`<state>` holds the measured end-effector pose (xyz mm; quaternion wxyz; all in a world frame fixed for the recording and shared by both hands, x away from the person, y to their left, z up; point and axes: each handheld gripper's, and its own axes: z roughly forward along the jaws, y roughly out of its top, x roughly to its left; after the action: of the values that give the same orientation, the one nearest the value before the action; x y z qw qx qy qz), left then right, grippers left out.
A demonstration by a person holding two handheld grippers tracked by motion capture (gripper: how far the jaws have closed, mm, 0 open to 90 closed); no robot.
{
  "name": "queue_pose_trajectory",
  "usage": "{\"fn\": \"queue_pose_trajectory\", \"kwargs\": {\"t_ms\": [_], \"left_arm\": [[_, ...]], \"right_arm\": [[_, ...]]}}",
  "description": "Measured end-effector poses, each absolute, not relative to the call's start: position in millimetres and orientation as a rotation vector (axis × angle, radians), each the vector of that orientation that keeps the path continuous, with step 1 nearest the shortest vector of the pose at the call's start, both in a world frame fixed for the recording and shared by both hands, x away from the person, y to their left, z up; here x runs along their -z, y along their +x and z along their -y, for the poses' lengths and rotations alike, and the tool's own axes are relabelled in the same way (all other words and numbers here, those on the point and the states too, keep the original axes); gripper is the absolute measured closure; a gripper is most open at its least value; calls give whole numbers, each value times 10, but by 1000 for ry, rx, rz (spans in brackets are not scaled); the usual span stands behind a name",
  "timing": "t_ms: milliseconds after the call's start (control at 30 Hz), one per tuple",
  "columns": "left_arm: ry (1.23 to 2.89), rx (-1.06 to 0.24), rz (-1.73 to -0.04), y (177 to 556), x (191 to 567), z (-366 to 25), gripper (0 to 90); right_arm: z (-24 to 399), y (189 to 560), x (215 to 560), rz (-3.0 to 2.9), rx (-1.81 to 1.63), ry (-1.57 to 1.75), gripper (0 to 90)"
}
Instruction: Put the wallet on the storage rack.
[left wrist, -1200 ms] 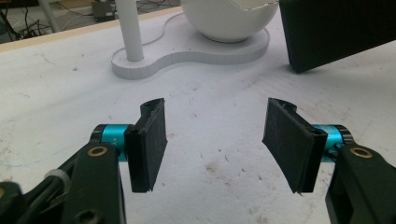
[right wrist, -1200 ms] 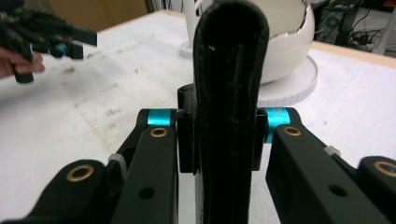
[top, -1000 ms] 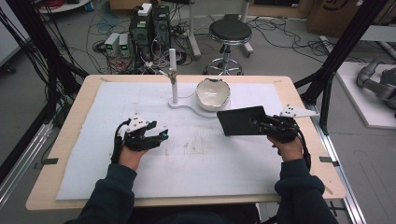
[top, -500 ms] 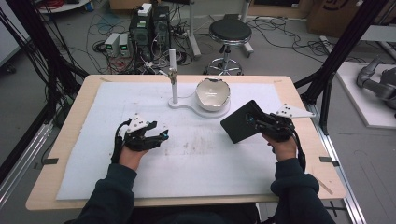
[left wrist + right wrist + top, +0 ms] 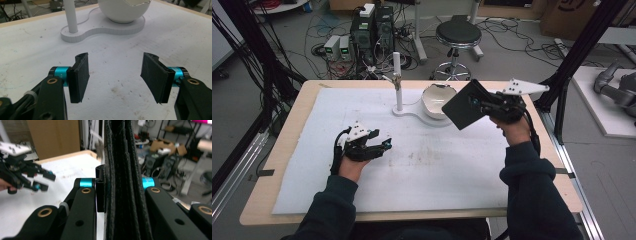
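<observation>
My right gripper [image 5: 478,103] is shut on a flat black pad [image 5: 460,111] and holds it in the air, tilted, just right of the white bowl [image 5: 437,100]. In the right gripper view the black pad [image 5: 120,170] stands edge-on between both fingers [image 5: 100,192] and looks layered. My left gripper [image 5: 383,145] rests on the white mat [image 5: 452,165] at the left, pointing right. The left gripper [image 5: 116,76] is open with only bare mat between its pads [image 5: 80,75].
The bowl [image 5: 122,10] sits on a white base [image 5: 100,27] that also carries an upright white post [image 5: 70,15] at the far middle of the table. Racks, cables and a stool [image 5: 457,35] stand beyond the table's far edge.
The right gripper has risen with the black pad and tipped it from lying nearly flat to a steep tilt, closer to the bowl. The left gripper has stayed put.
</observation>
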<state>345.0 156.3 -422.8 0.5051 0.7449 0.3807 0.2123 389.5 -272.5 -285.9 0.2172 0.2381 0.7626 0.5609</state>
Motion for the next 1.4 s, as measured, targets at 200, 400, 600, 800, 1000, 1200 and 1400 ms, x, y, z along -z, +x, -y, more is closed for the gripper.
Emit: {"fn": "queue_pose_trajectory", "kwargs": {"t_ms": [200,400,600,800,1000,1200,1400], "left_arm": [[1787,-510,-919,3443,4218,-1576,391],[1779,-503,-922,3448,4220,-1584,391],[1758,-509,-911,3450,4185,-1682,387],[1720,-551,-983,3480,4173,-1892,231],[1719,-557,-1000,3484,4181,-1978,219],[1723,-548,-1008,3471,4189,-1987,227],[1703,-553,-1020,3460,4182,-2002,228]], "right_arm": [[2559,4223,2661,-2127,-1500,551,747],[2318,4475,2688,-2183,-1416,478,747],[2162,4671,2708,-2210,-1376,420,746],[2089,4807,2814,-2240,-1222,332,747],[1959,4880,2981,-2296,-1107,276,745],[1806,4872,3185,-2373,-1093,255,739],[1727,4734,3343,-2398,-1187,332,664]]}}
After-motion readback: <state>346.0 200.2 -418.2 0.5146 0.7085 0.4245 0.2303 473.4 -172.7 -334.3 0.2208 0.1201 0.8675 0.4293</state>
